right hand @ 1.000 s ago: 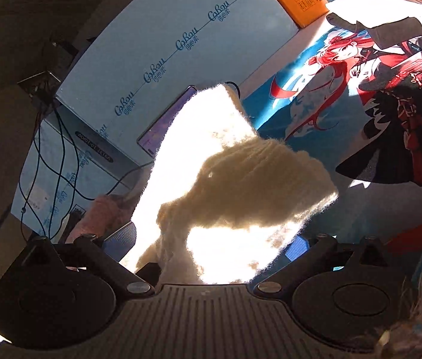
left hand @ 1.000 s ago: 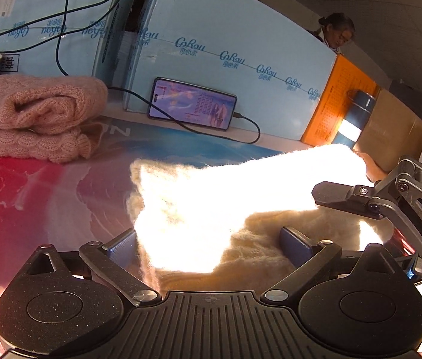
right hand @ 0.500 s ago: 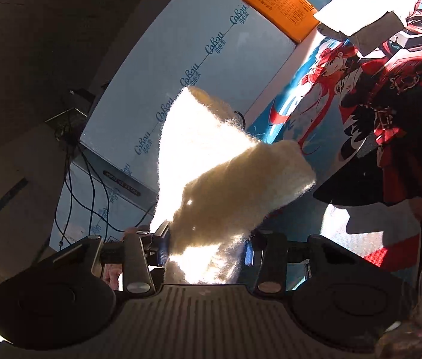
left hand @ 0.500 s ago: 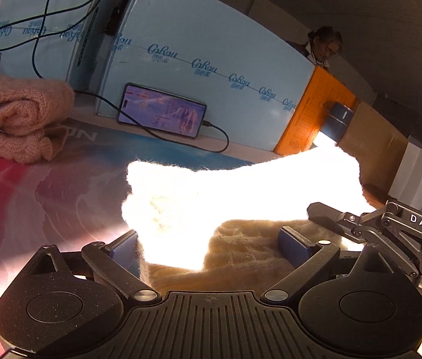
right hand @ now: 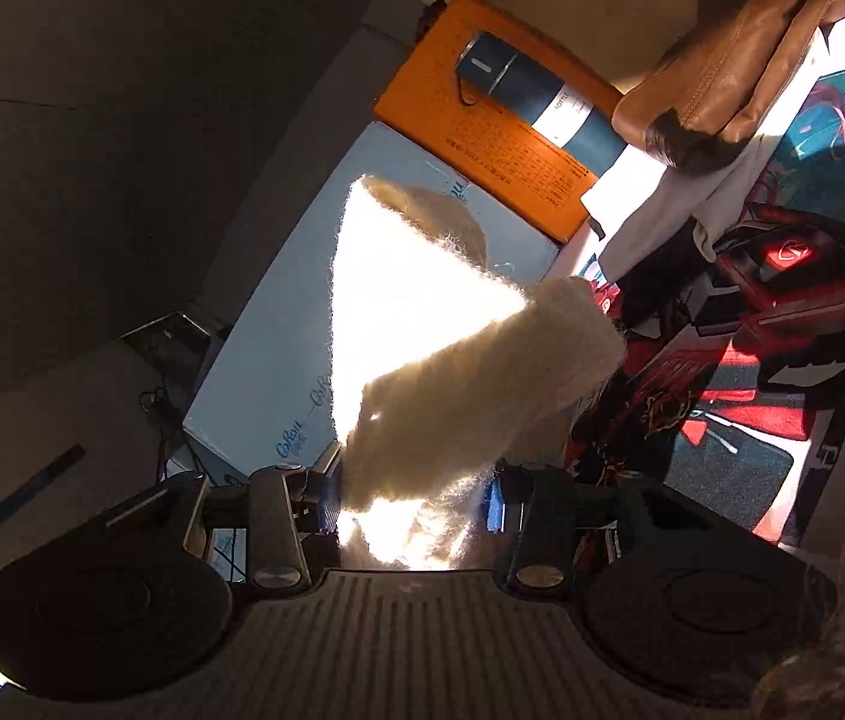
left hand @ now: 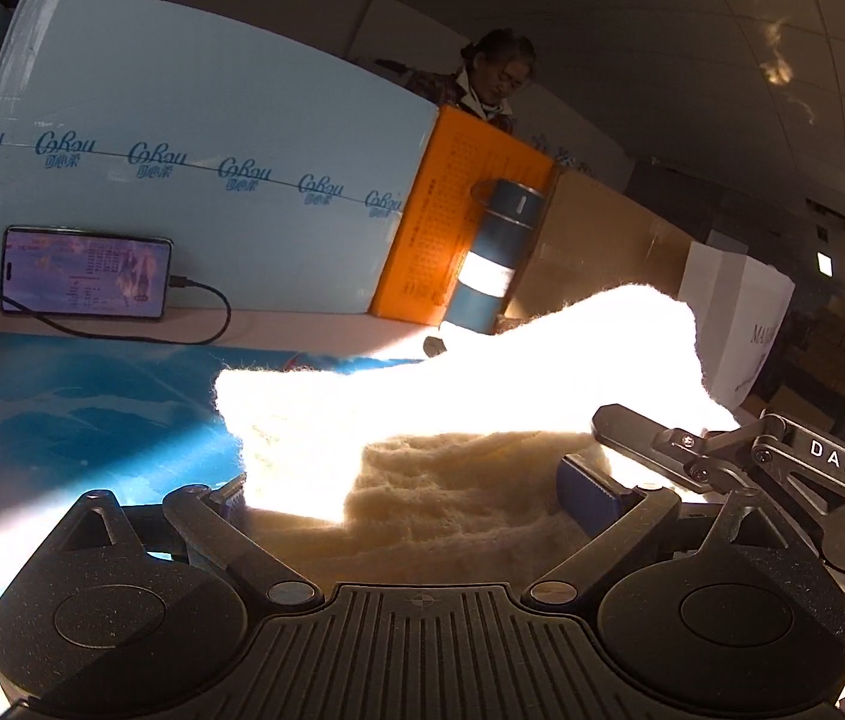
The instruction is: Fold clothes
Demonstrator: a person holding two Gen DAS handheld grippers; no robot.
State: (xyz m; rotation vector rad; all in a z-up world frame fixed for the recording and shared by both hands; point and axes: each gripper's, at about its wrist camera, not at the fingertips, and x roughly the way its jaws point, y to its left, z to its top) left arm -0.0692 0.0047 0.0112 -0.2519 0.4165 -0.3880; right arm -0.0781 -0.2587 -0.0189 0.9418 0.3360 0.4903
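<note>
A cream fluffy knit garment point(left hand: 458, 414) is folded into a thick bundle and lifted above the printed mat point(left hand: 62, 420), half blown out by sunlight. My left gripper point(left hand: 416, 492) has its fingers wide apart with the bundle lying between them; whether they press it is unclear. My right gripper point(right hand: 416, 498) is shut on the same garment point(right hand: 470, 372), which sticks up from its fingers. The right gripper's black linkage also shows in the left wrist view point(left hand: 722, 450), at the bundle's right end.
A phone point(left hand: 86, 273) on a cable leans against a light blue carton point(left hand: 194, 150). An orange box point(left hand: 458, 228) and a blue flask point(left hand: 491, 264) stand behind. A brown leather bag point(right hand: 734, 60) lies at the mat's far side. A person point(left hand: 494, 78) sits behind the boxes.
Both grippers have swung right with the bundle, and the pink sweaters left the left view. The right gripper's fingers have closed onto the garment and lifted it higher.
</note>
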